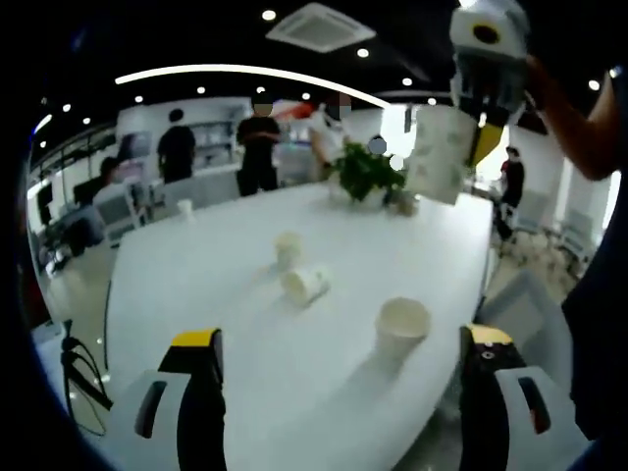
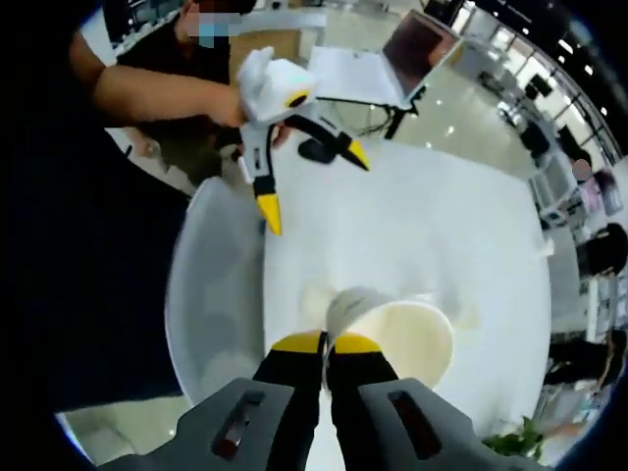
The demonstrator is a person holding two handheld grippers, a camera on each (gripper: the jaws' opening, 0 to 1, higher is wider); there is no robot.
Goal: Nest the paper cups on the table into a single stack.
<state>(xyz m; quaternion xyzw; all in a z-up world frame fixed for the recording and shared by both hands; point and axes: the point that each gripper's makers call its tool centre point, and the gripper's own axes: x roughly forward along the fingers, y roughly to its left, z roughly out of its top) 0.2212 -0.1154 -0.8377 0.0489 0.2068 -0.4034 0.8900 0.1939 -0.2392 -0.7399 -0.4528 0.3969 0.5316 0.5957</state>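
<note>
White table (image 1: 235,294) is the landmark, seen w/ people standing beyond its far edge in left gripper view. Potted plant (image 1: 367,173) sits at table's far end. Three paper cups on the tabletop: near cup (image 1: 402,328) upright, mouth open, looks empty; middle cup (image 1: 305,285) lying on its side around table centre; far cup (image 1: 287,249) just behind it, upright; can't tell contents. Fourth, the held cup (image 1: 441,153), is up in the air above table's right side, tilted. Right gripper (image 1: 485,126) is clamped on its rim; in right gripper view jaws are pinched together on the rim, inside empty. Left gripper (image 2: 312,188) hangs over table's near edge, jaws spread, gripping nothing.
</note>
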